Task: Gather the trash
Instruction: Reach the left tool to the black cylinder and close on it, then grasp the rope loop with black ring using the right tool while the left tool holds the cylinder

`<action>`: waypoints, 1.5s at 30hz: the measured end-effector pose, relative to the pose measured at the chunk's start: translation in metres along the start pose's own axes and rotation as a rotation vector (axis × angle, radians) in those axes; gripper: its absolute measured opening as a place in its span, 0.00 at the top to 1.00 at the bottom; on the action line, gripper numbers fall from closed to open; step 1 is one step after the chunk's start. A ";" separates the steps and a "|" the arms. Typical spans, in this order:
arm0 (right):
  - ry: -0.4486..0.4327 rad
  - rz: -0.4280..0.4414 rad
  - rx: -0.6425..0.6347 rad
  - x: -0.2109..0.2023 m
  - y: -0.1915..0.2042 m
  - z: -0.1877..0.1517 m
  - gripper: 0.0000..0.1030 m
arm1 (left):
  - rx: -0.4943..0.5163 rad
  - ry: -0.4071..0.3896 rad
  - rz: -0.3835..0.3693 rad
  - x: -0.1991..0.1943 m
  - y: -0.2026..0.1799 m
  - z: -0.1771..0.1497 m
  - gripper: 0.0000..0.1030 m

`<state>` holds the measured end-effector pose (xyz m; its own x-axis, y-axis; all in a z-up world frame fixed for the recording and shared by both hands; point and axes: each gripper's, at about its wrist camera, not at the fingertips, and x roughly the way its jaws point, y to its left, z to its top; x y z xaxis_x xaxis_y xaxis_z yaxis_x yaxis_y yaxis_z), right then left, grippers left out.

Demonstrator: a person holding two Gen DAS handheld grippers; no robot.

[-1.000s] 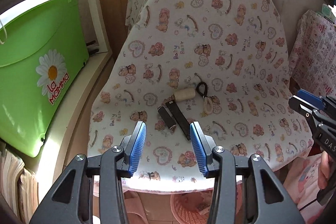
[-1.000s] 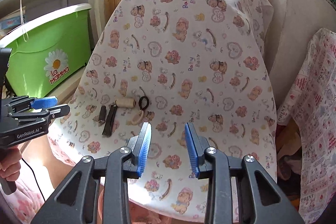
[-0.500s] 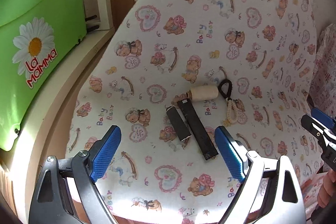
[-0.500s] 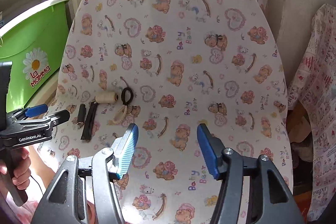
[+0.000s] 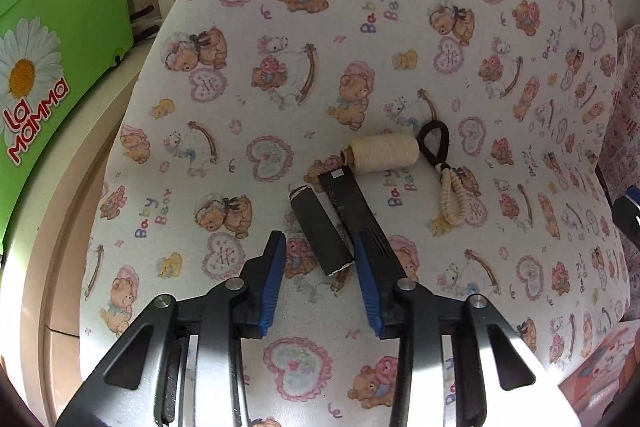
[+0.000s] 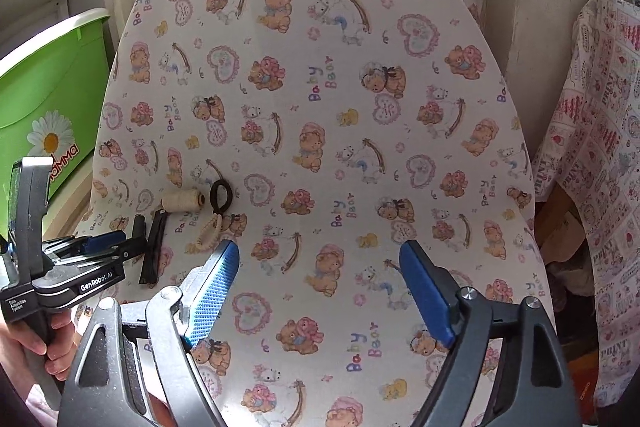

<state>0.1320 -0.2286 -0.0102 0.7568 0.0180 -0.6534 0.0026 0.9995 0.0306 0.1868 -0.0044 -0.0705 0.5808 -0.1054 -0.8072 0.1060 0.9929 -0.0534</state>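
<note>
Bear-print cloth [image 5: 280, 39] over a rounded seat fills both views, green tub [image 5: 60, 39] off to its left against the wall. Trash cluster sits on the cloth, using the thread spool [image 5: 382, 155] as anchor: flat black strip [image 5: 358, 217] starts right below the spool's left end and runs toward the camera; short dark tube [image 5: 320, 231] lies alongside the strip's left edge, touching or nearly so; brown hair tie with beaded loop [image 5: 444, 173] just right of the spool. Change vs a second ago: left gripper [image 5: 320, 269] has dropped in close over the cluster, jaws went wide half a second back and have just been closing. They now bracket the near end of the dark tube at a narrow gap; right pad looks to sit on or against the strip, left pad still shows cloth between it and the tube. So not clamped yet, nothing lifted. Right gripper [image 6: 320, 291] hangs over bare cloth well right of the spool; its jaws have just been opening and stand wide, empty. Read: first pick is the tube, and the left hand is at the squeeze stage. Risk I'd flag: the right pad catching the strip too, dragging both or skewing the tube. No bin visible in the current views.
</note>
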 end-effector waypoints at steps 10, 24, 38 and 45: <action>-0.017 -0.006 -0.057 0.001 0.015 -0.001 0.18 | -0.021 -0.045 -0.016 -0.036 0.011 0.003 0.91; 0.095 0.139 -0.130 0.045 0.079 0.015 0.18 | -0.123 -0.040 -0.011 -0.042 0.025 0.002 0.88; 0.149 0.141 -0.069 0.106 0.105 0.005 0.62 | -0.133 -0.073 -0.022 -0.055 0.029 0.003 0.88; 0.153 0.135 -0.132 0.108 0.115 -0.001 0.91 | -0.129 -0.062 -0.017 -0.053 0.027 0.001 0.88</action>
<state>0.2134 -0.1119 -0.0778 0.6367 0.1455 -0.7573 -0.1848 0.9822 0.0333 0.1598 0.0275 -0.0286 0.6289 -0.1215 -0.7679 0.0137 0.9893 -0.1454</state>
